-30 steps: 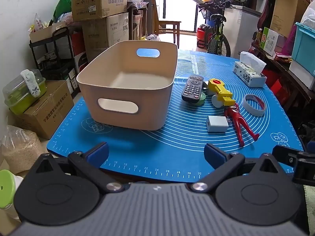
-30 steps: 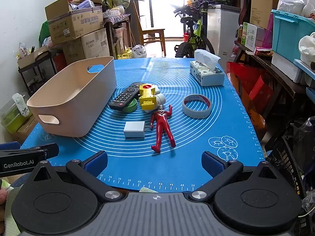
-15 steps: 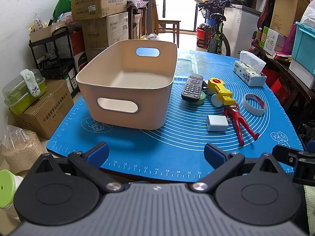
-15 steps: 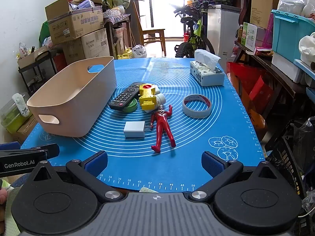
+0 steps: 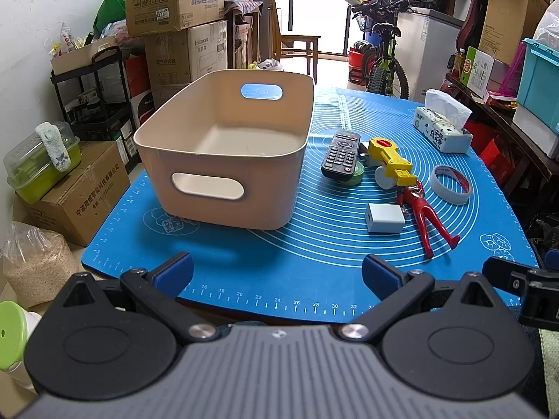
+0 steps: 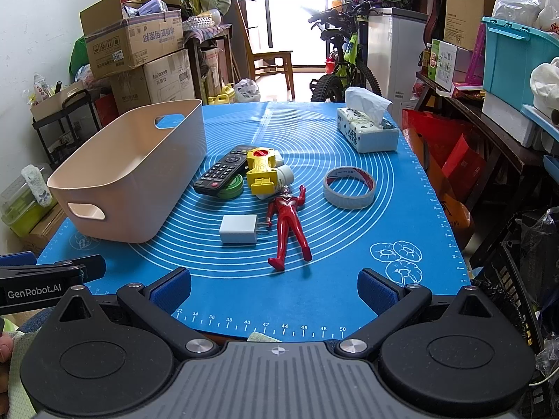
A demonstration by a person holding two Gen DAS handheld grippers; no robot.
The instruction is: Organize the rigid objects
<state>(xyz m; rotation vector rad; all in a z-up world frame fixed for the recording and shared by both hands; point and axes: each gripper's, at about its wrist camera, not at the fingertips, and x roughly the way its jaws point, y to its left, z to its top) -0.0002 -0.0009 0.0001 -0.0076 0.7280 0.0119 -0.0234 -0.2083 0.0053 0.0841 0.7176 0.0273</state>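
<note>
Grippers (image 5: pixel 276 272) (image 6: pixel 274 288) both wide, empty | toys ahead, apart | bin (image 5: pixel 223 146) left

A: any readable text here?
B: yeah, "GenRobot.AI" on the left gripper (image 6: pixel 35 291), ruler numbers like 32, 44 and 50 along the blue mat (image 6: pixel 265 326) edge, "inhaxss" on a cardboard box (image 6: pixel 164 73)

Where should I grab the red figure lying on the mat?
Grip the red figure across its torso, coming from above with the right gripper. It lies flat and the waist is narrow, while the legs splay apart and the white charger sits close beside it.
</note>
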